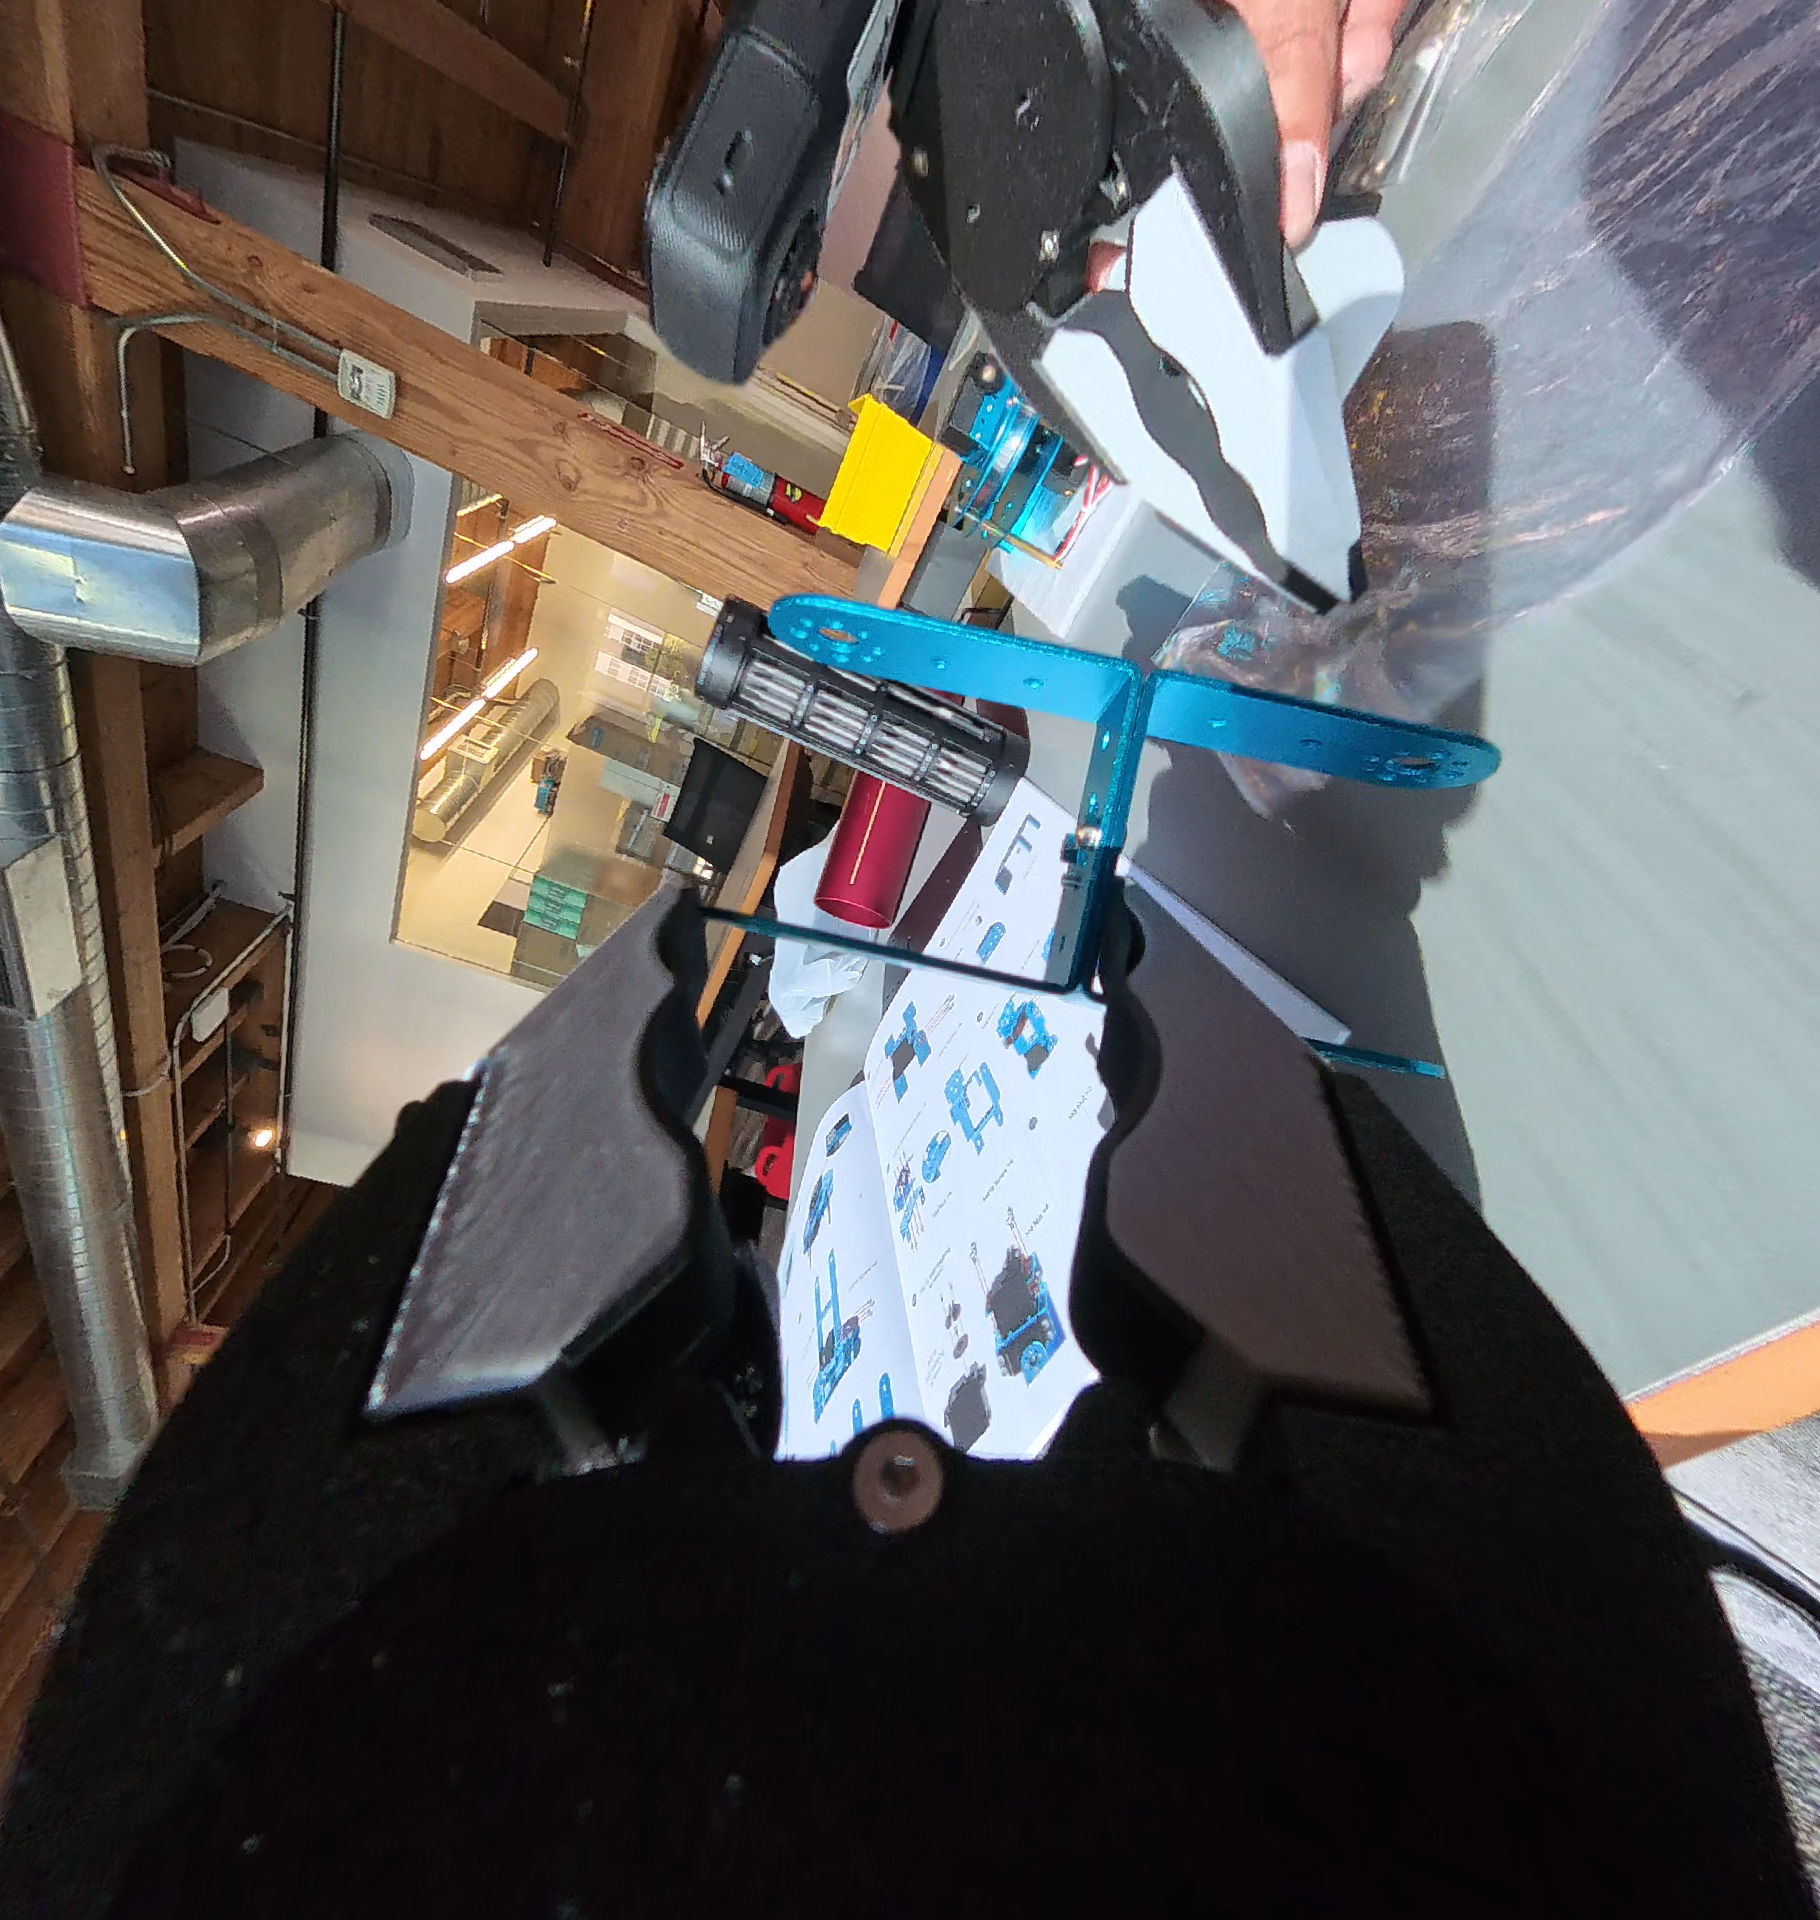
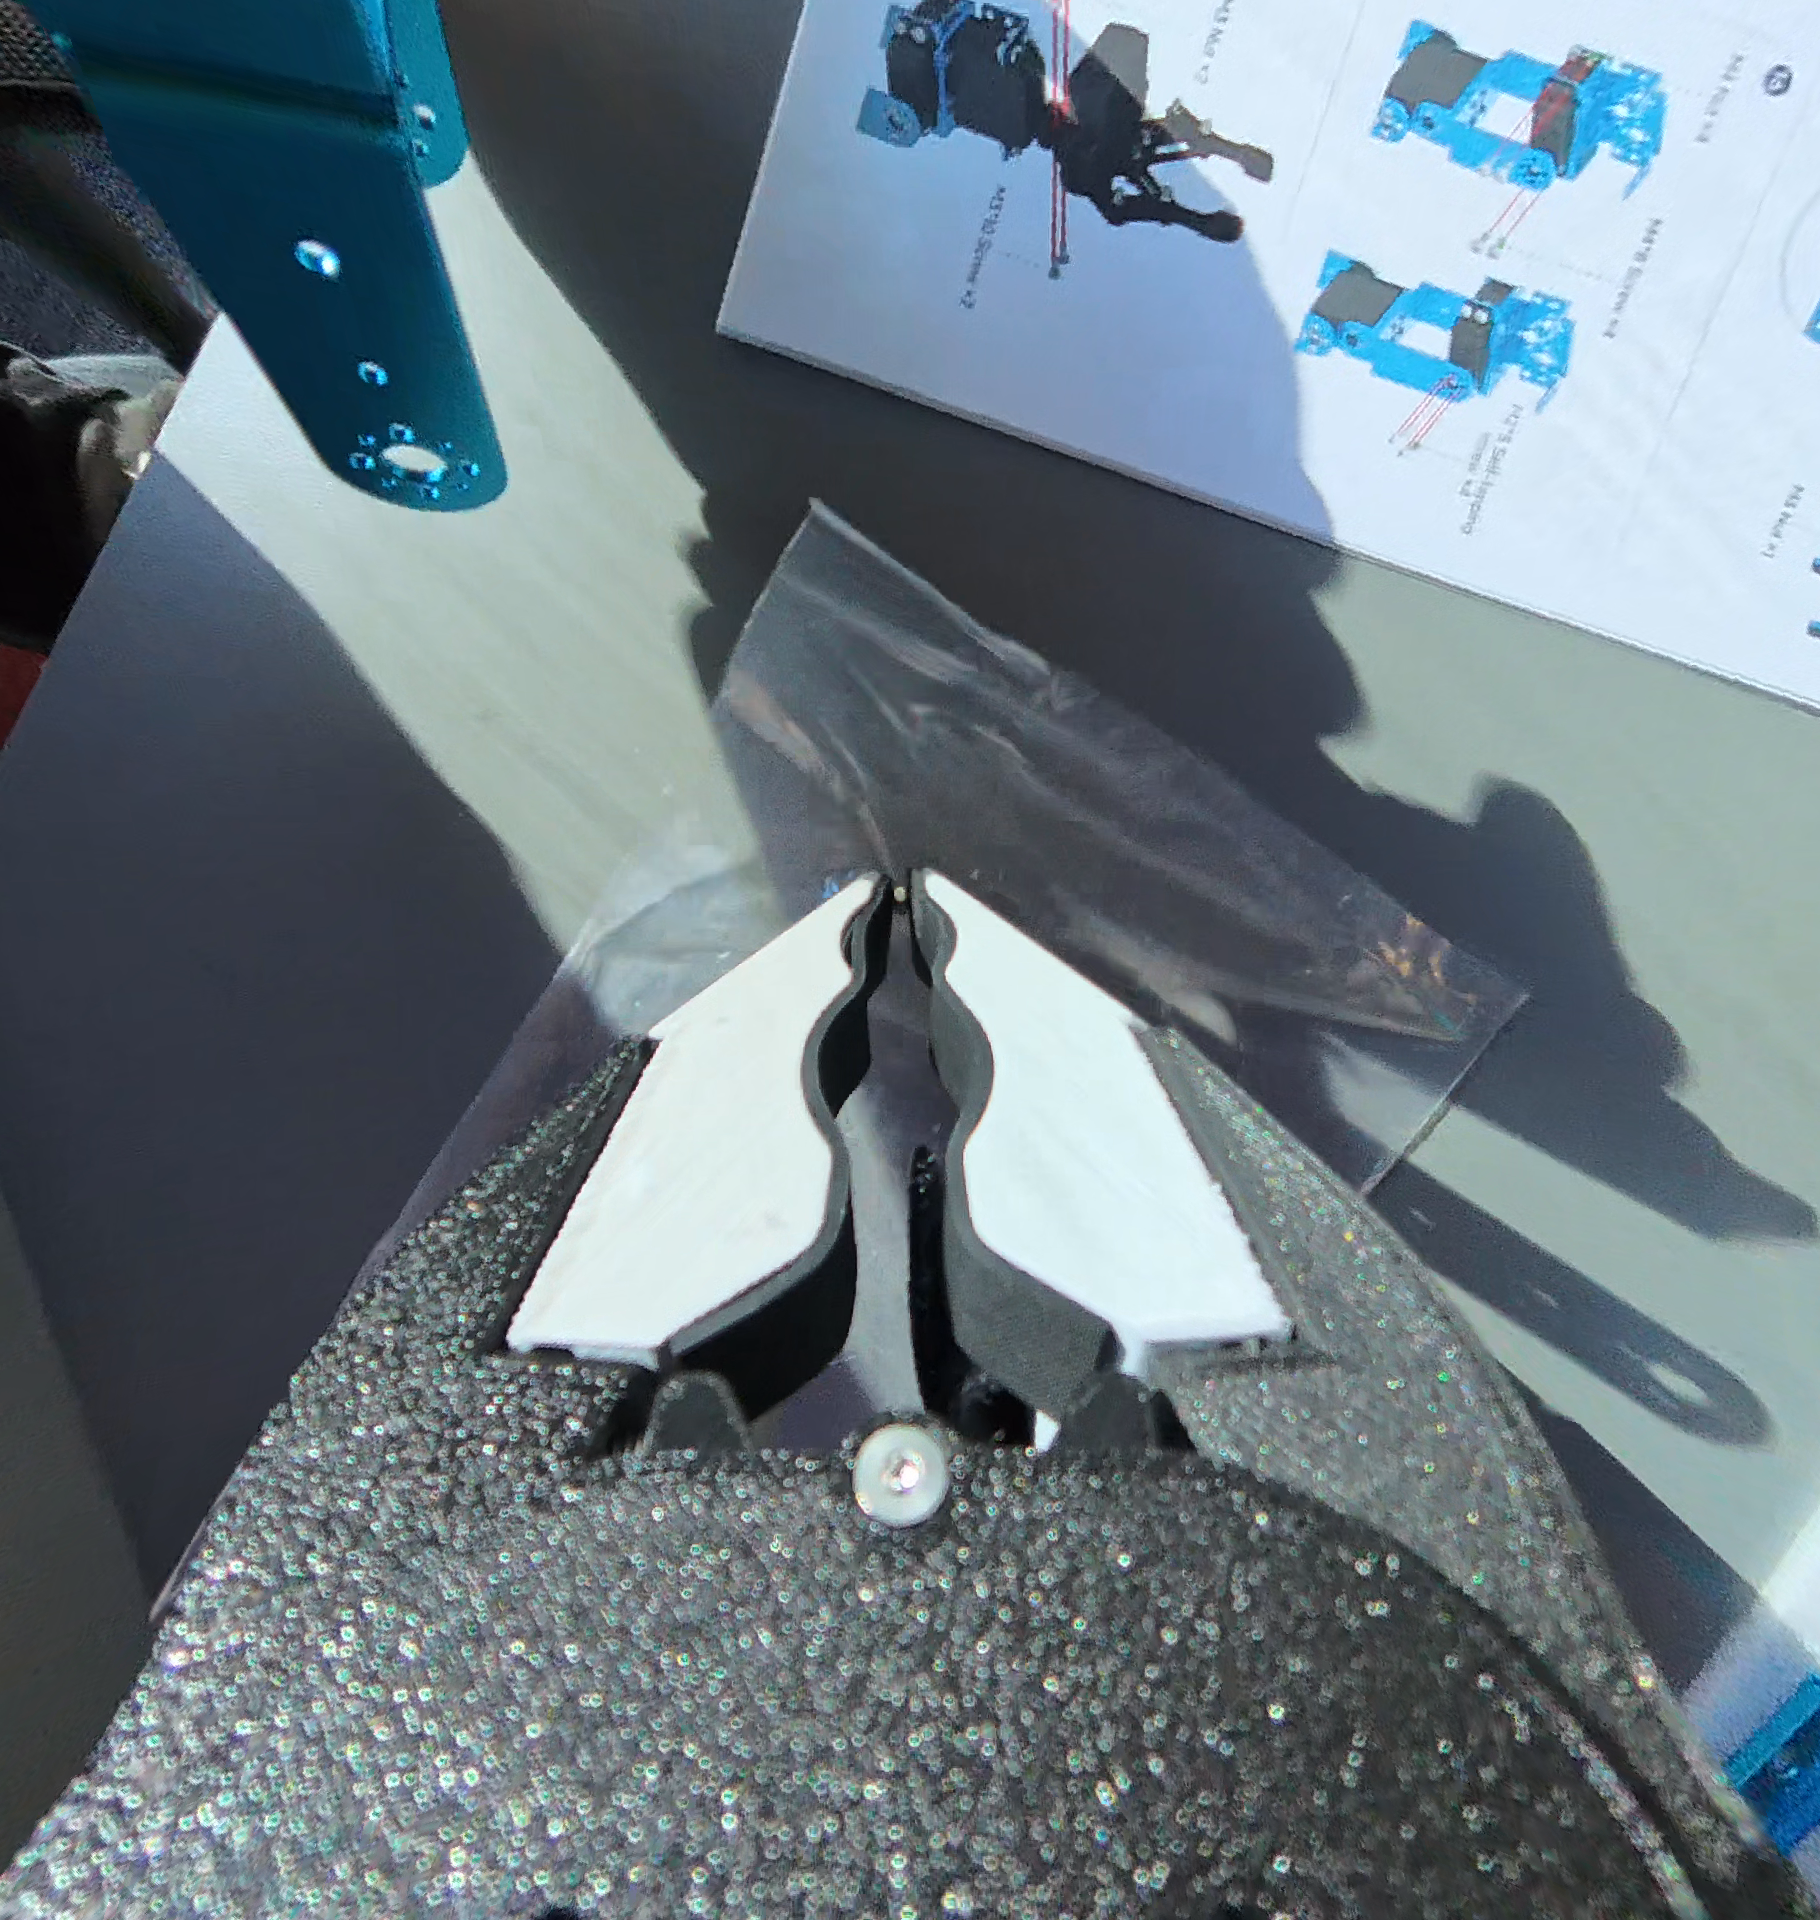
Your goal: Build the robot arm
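left gripper (image 1: 901, 940) stands wide, with a blue metal u-bracket (image 1: 1103, 831) spanning the gap between its two dark fingers: the bracket's thin back plate runs edge-on from one fingertip to the other and its bend sits against the right-hand finger (image 1: 1129, 997). whether the fingers actually press it i cannot tell. the bracket's long arms run crosswise in this view, each ending in a rounded tip with a ring of small holes; in the right wrist view one arm (image 2: 386, 312) hangs down over the tabletop (image 2: 366, 644).

right gripper (image 2: 895, 883) is nearly closed, its white fingers pinched at the tips on a tiny pale part, seemingly a small screw (image 2: 898, 890), too small to be sure. the tips sit at the edge of a clear plastic bag (image 2: 1093, 831) that lies flat on the tabletop, its long axis slanting away to the right.

beyond the bag lies a white instruction sheet (image 2: 1301, 364) with blue assembly drawings. in the left wrist view a black ribbed cylinder (image 1: 854, 717) and a red cylinder (image 1: 875, 852) lie past the bracket, with a yellow bin (image 1: 880, 483) and a blue assembly (image 1: 1010, 468) farther off. a hand (image 1: 1301, 104) grips the right gripper's body.
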The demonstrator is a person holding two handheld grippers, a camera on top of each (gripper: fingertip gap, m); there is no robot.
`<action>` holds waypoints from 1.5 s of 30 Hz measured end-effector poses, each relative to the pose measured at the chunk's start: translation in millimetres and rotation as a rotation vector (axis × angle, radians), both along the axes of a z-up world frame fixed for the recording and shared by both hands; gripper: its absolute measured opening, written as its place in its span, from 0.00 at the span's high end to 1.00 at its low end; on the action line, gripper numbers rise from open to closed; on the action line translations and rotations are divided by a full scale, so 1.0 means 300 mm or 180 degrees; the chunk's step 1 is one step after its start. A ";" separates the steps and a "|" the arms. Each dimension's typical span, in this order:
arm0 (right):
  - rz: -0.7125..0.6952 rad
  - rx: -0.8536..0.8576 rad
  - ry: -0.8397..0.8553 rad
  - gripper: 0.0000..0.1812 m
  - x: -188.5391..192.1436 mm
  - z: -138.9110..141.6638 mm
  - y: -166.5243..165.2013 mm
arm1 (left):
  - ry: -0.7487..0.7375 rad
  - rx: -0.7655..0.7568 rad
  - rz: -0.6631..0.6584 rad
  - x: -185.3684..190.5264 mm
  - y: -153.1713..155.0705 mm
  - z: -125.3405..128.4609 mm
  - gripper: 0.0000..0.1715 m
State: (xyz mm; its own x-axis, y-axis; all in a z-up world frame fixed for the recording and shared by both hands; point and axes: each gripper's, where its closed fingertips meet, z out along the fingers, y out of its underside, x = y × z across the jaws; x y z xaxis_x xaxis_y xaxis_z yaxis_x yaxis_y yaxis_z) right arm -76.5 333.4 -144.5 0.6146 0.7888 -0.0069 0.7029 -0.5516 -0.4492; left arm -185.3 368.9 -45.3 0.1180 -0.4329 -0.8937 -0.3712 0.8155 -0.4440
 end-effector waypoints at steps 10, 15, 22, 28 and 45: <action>0.0240 -0.0124 -0.0392 0.96 0.040 -0.015 -0.056 | 0.0081 0.0032 0.0062 0.000 0.007 -0.018 0.56; 0.0204 -0.0362 -0.0475 0.94 0.090 -0.029 -0.078 | 0.0116 0.0022 0.0025 0.016 0.002 -0.032 0.56; 0.0328 -0.0511 -0.0691 0.93 0.118 -0.038 -0.103 | 0.0151 0.0076 -0.0011 0.027 -0.016 -0.039 0.56; 0.0365 -0.0438 -0.0760 0.95 0.119 -0.050 -0.086 | 0.0191 0.0131 0.0002 0.030 -0.021 -0.047 0.56; 0.0345 -0.0404 -0.0546 0.98 0.107 -0.017 -0.087 | 0.0224 0.0126 -0.0069 0.056 -0.036 -0.056 0.56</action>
